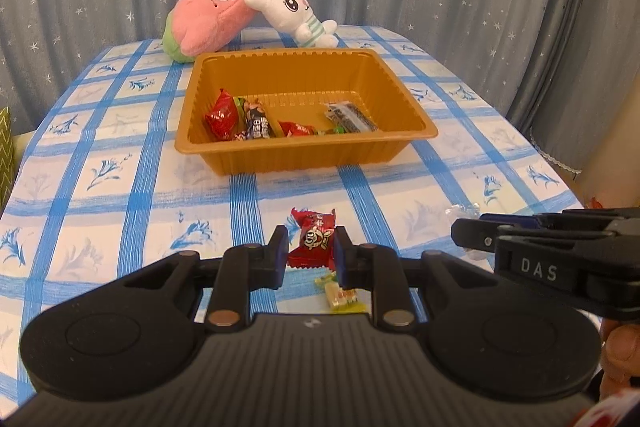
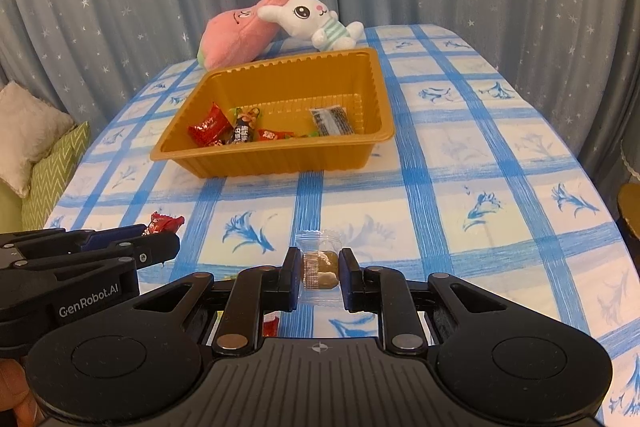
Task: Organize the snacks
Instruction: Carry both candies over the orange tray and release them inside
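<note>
1. Left claw (image 1: 311, 254) pinches a red candy wrapper (image 1: 313, 241) low over the worktop (image 1: 120, 187); a yellow-green sweet (image 1: 344, 297) lies beneath it.
2. Right claw (image 2: 320, 273) grips a clear packet with a brown snack (image 2: 320, 267).
3. The orange tray (image 2: 280, 163) ahead holds several wrapped snacks.

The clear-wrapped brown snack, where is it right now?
In the right wrist view the clear-wrapped brown snack sits between the right gripper fingers on the blue checked tablecloth, on the near side of the orange tray.
</note>
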A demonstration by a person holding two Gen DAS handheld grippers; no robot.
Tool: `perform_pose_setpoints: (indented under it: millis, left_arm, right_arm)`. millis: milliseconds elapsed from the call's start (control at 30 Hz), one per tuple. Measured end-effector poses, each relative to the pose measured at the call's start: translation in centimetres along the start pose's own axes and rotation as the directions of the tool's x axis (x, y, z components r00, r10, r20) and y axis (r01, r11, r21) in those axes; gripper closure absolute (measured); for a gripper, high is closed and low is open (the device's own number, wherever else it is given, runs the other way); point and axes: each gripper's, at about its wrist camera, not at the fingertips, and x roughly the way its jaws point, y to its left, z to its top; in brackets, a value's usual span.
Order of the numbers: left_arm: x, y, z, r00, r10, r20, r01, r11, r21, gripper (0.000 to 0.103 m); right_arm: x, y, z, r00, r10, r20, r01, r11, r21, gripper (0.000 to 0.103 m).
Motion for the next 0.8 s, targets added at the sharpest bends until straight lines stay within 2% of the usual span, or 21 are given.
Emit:
perform_pose_setpoints:
  millis: [267, 567, 800]
  left_arm:
    - [1.1, 0.9, 2.6, 1.000, -0.003, 0.027, 0.003, 1.000, -0.002, 0.082]
    - [3.0, 3.1, 7.6, 0.997, 0.012, 0.079, -0.011, 1.000, -0.015, 0.082]
    - [5.6, 4.5, 10.7, 0.996, 0.019, 0.083, -0.018, 1.000, -0.018, 0.082]
  right_arm:
    - [1.1, -0.2, 2.5, 1.000, 0.004, 0.024, -0.003, 1.000, -0.026, 0.083]
    - [3.6, -0.3, 7.9, 0.998, 0.020, 0.064, -0.017, 0.999, -0.051, 0.083]
    - [6.5, -0.3, 11.5, 0.997, 0.038, 0.066, -0.034, 0.998, -0.057, 0.083]
